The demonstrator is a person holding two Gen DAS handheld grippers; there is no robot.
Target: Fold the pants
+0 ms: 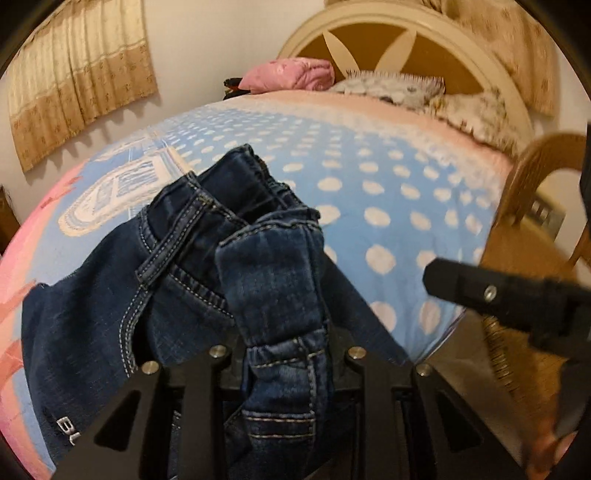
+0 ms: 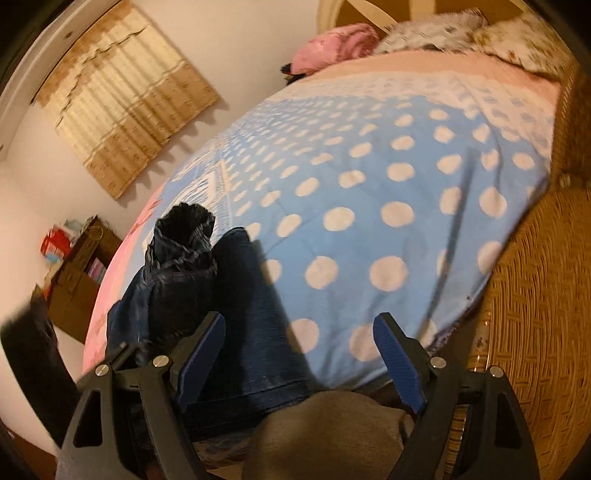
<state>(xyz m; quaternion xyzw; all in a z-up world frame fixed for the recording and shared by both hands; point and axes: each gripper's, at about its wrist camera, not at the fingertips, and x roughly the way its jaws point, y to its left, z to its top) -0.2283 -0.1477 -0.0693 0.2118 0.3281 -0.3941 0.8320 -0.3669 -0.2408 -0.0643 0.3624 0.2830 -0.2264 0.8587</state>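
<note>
Dark blue jeans [image 1: 192,266] lie bunched on the blue polka-dot bedspread [image 1: 388,192]. My left gripper [image 1: 284,354] is shut on a gathered fold of the jeans, which drapes over and hides its fingertips. In the right wrist view the jeans [image 2: 236,302] lie at lower left on the bed. My right gripper [image 2: 299,354] is open and empty, its blue pads [image 2: 203,354] spread over the jeans' edge and the bedspread [image 2: 388,221]. The right gripper also shows in the left wrist view [image 1: 498,295], at the bed's right side.
A wicker chair [image 2: 535,314] stands at the bed's right edge. Pink and patterned pillows [image 1: 295,74] lie by the headboard [image 1: 369,33]. A curtain [image 2: 122,103] hangs on the wall. A brown shelf [image 2: 81,266] stands left of the bed.
</note>
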